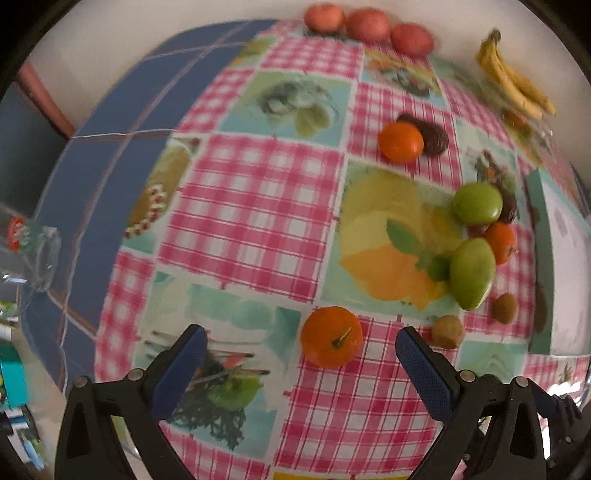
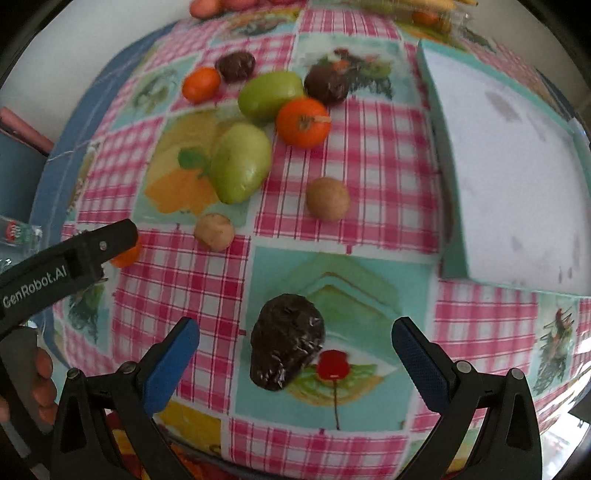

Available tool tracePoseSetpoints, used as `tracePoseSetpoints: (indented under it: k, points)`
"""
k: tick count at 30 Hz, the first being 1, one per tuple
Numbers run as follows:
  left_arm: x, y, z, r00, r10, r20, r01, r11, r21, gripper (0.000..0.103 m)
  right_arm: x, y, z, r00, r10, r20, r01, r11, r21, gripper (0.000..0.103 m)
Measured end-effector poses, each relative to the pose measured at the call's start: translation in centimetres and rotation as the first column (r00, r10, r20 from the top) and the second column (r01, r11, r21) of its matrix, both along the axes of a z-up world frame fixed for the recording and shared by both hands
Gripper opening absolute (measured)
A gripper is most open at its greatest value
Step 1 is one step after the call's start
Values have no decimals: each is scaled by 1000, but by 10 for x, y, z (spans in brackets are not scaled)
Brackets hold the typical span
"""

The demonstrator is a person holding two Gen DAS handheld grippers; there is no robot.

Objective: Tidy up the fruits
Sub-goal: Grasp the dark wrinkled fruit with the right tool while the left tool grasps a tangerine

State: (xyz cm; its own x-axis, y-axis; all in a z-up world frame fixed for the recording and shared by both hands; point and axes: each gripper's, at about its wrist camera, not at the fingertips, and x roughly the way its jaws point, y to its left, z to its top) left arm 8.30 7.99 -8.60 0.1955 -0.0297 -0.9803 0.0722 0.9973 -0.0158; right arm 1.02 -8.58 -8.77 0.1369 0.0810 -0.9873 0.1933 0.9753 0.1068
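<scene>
My left gripper (image 1: 299, 341) is open just above the table, and an orange (image 1: 331, 336) with a stem lies between its fingertips, nearer the right finger. My right gripper (image 2: 295, 334) is also open, with a dark wrinkled avocado (image 2: 286, 345) between its fingers. Two green mangoes (image 2: 242, 168) (image 2: 271, 94), an orange (image 2: 303, 123), two brown kiwis (image 2: 328, 199) (image 2: 214, 232), another orange (image 2: 201, 85) and dark avocados (image 2: 327, 85) (image 2: 235, 65) lie scattered beyond. The left gripper's body (image 2: 74, 258) shows at the right wrist view's left edge.
A teal box with a white inside (image 2: 443, 206) stands at the right. Three red apples (image 1: 367, 26) and bananas (image 1: 513, 79) sit at the far edge of the checked tablecloth (image 1: 251, 206). A glass (image 1: 40, 254) stands off to the left. A hand (image 2: 44, 384) grips the left handle.
</scene>
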Motion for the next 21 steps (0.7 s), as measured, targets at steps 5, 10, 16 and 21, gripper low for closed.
tracePoseSetpoints:
  k: [5,10,16,21]
  points:
    - [8,-9,-22,998,-46,-38,47,999,11,103,8,9,-21,999,-9,-34,7,999,-51,103]
    - [8,-15,-29,997,-73,-3,73,997,21,103,11,24,-30,999,15,-39,-18,996,-85,103]
    - [5,-10,-28,997,-72,31,72,997,6,103,8,36,-38,999,17,-34,-20,995,-99,103]
    - [5,-9,-28,996,-72,60,71,997,5,103,-2,35,-42,1000,11,-2,-11,995,-103,103]
